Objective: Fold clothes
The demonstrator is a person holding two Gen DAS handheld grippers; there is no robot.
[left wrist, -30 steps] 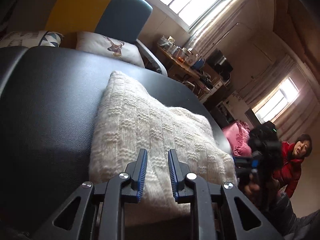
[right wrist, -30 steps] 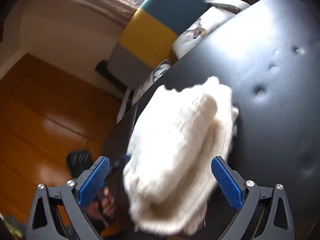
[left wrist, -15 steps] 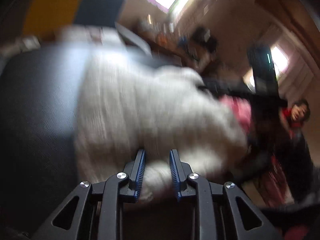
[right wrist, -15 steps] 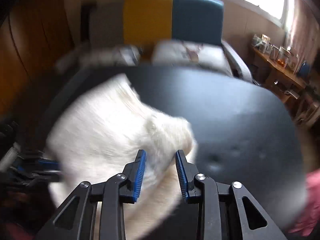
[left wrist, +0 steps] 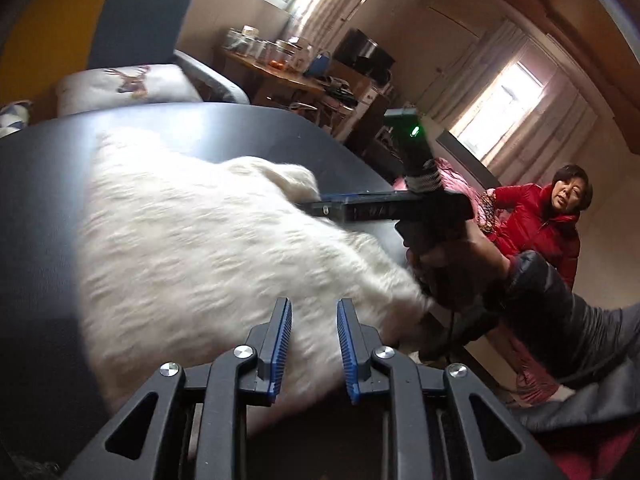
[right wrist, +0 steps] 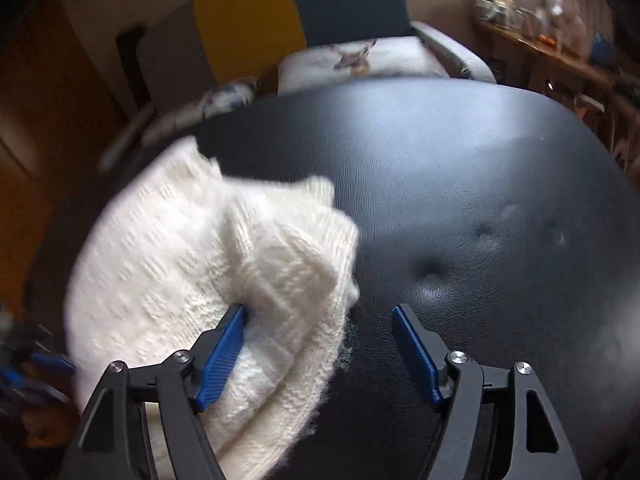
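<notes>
A white knitted sweater (left wrist: 192, 240) lies folded on the black padded table (right wrist: 460, 160), blurred by motion. My left gripper (left wrist: 312, 344) is at the sweater's near edge, its blue pads a narrow gap apart with white knit between them. My right gripper (right wrist: 320, 344) stands wide open low over the table. Its left finger (right wrist: 224, 348) touches the thick folded edge of the sweater (right wrist: 280, 264), and its right finger is over bare black leather. In the left wrist view a hand (left wrist: 440, 256) holds the right tool at the sweater's far side.
A yellow and blue chair (right wrist: 304, 12) with a deer cushion (left wrist: 128, 84) stands behind the table. A wooden side table with jars (left wrist: 276, 60) is at the back right. A person in a red jacket (left wrist: 536, 224) sits to the right.
My right gripper was wide open, then shut on the sweater's folded part, and is now open again. The left gripper stays narrow at the edge. The sweater has shifted.
</notes>
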